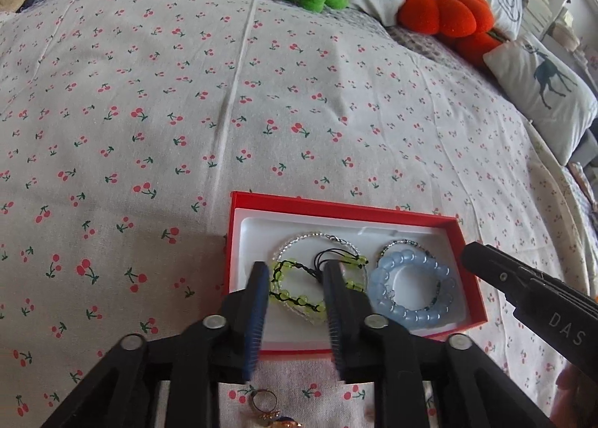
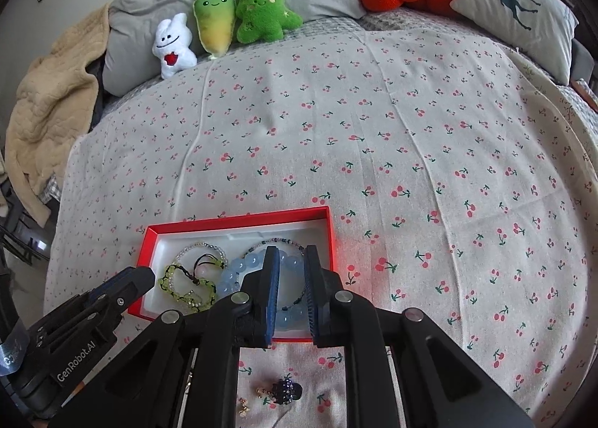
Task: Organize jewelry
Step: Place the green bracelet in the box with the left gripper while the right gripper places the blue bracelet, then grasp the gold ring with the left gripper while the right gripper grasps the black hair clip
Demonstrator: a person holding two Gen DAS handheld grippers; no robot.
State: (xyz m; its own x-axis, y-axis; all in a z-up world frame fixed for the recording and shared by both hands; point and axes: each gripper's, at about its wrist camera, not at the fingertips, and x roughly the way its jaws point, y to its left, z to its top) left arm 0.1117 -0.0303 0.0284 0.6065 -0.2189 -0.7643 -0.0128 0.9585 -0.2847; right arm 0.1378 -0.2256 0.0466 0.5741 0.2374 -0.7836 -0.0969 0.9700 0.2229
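A red box (image 1: pixel 336 207) with a white liner lies on the cherry-print sheet. On its left side are a green bead bracelet (image 1: pixel 284 295) on black cord and a clear bead bracelet (image 1: pixel 299 239). A pale blue bead bracelet (image 1: pixel 407 312) lies flat on the right. My left gripper (image 1: pixel 296 267) hangs open over the green bracelet and touches nothing. In the right wrist view my right gripper (image 2: pixel 291 252) stands narrowly open above the blue bracelet (image 2: pixel 291 263), whose beads show in the gap. From the left wrist view the right gripper (image 1: pixel 471 252) sits at the box's right rim, apart from the beads.
A ring (image 1: pixel 263 400) and a gold ornament (image 1: pixel 280 422) lie on the sheet in front of the box. A dark beaded piece (image 2: pixel 286 390) and small gold studs (image 2: pixel 243 405) also lie there. Plush toys (image 2: pixel 224 24) and pillows (image 2: pixel 515 6) line the far side of the bed.
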